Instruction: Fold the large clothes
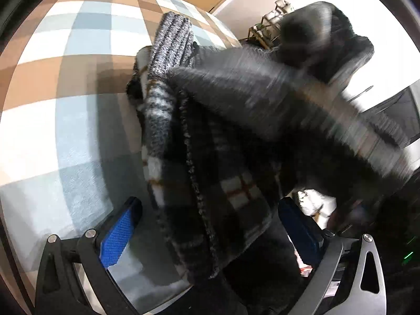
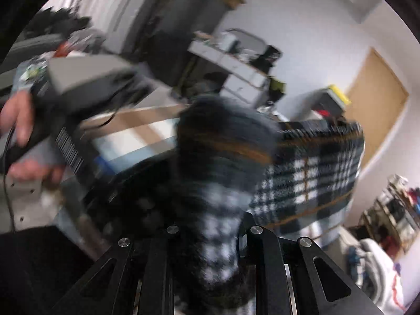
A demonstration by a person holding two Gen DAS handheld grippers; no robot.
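Right gripper [image 2: 210, 239] clamped plaid garment [image 2: 309, 173]; left gripper [image 1: 207, 225] wide, cloth between pads (ungripped). Advised: close left before spreading over checked cloth [image 1: 78, 52] ahead.

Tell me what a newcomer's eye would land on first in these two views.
The dark plaid fleece garment fills the middle of both views, lifted and motion-blurred. In the left view it hangs between the wide-open blue pads of the left hand-held gripper, above a checked tablecloth. The right hand-held gripper is clamped on it.
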